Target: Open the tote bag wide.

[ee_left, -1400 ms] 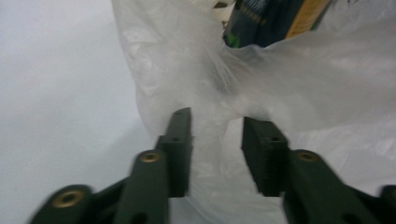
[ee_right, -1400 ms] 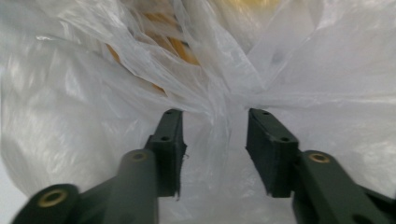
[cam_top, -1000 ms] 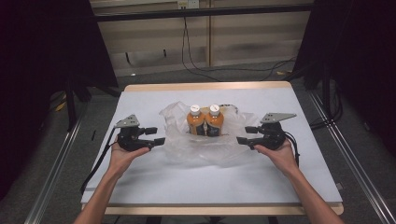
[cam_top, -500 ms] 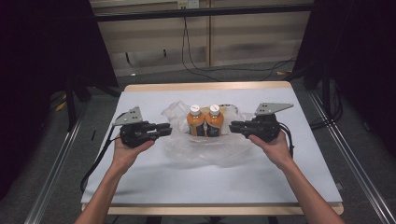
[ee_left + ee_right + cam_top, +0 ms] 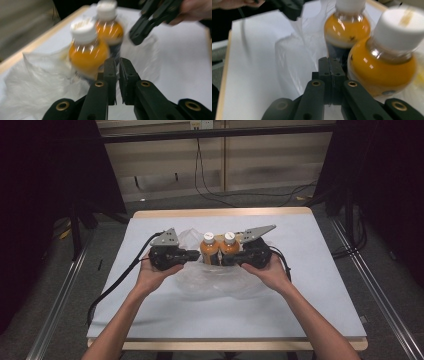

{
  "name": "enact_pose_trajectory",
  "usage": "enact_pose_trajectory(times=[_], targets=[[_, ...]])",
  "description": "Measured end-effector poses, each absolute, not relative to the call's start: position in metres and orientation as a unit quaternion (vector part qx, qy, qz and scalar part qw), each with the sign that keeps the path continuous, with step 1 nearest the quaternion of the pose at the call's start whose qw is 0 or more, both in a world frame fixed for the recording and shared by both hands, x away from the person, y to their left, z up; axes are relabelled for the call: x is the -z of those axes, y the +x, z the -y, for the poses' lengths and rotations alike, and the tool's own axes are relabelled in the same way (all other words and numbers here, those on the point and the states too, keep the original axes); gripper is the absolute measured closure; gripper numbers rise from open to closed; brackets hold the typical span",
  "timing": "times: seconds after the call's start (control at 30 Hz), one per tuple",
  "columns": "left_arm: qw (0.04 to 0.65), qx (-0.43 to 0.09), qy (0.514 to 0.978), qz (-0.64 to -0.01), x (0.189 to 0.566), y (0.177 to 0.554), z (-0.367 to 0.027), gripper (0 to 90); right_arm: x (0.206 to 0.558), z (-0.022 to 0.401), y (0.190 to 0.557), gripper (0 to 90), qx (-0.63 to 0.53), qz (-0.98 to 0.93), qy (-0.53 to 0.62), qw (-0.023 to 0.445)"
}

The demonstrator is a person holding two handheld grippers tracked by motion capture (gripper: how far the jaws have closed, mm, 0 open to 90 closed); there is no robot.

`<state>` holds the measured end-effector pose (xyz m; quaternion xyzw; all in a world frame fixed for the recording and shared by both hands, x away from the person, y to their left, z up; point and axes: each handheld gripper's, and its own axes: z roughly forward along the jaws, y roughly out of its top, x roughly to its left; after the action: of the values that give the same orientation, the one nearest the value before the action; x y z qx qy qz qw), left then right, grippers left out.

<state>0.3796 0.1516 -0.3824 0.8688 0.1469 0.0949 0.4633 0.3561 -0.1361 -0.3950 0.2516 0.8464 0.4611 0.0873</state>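
High view: both hands are now pulled in tight against the two orange bottles (image 5: 218,251), well closer than a second ago, when they sat apart on either side of the clear plastic bag (image 5: 215,280). Left tongs (image 5: 192,255) sit just left of the bottles, right tongs (image 5: 229,260) just right of them. Both pairs of jaws have just been closing. My read: each side is pinching the bag's film to lift or open it around the bottles. The bag lies spread on the white table (image 5: 320,285), bottles upright on it, between the two tongs. Cables trail off both tools; nothing else on the table is in the way.

Left gripper view: blurry. Left tongs (image 5: 117,66) are narrow, with a thin slit between the jaws. Can't tell if film is caught in the slit; the bag (image 5: 32,82) bunches just left of the tips. Near bottle (image 5: 87,53) stands right ahead and slightly left, second bottle (image 5: 108,27) behind it. Right tongs (image 5: 140,35) hang beyond, at upper right.

Right gripper view: right tongs (image 5: 331,65) are fully together, and a wisp of film seems to poke out below the jaws. Near bottle (image 5: 384,62) sits touching-close on the right, the other bottle (image 5: 347,25) ahead. Bottles crowd the tips, so a bump could tip them.
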Motion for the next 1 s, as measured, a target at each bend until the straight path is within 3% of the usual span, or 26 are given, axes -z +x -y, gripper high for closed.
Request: enact_pose_trajectory(times=[0.33,1.0], targets=[[0.407,-0.081,0.894,-0.169,0.424,0.403,-0.136,83.3,0.426,0.147,0.367,90.0,-0.417,-0.863,0.274,0.083],[0.335,-0.057,0.924,-0.177,0.467,0.422,-0.133,86.1,0.469,0.172,0.386,90.0,-0.341,-0.882,0.312,0.090]])
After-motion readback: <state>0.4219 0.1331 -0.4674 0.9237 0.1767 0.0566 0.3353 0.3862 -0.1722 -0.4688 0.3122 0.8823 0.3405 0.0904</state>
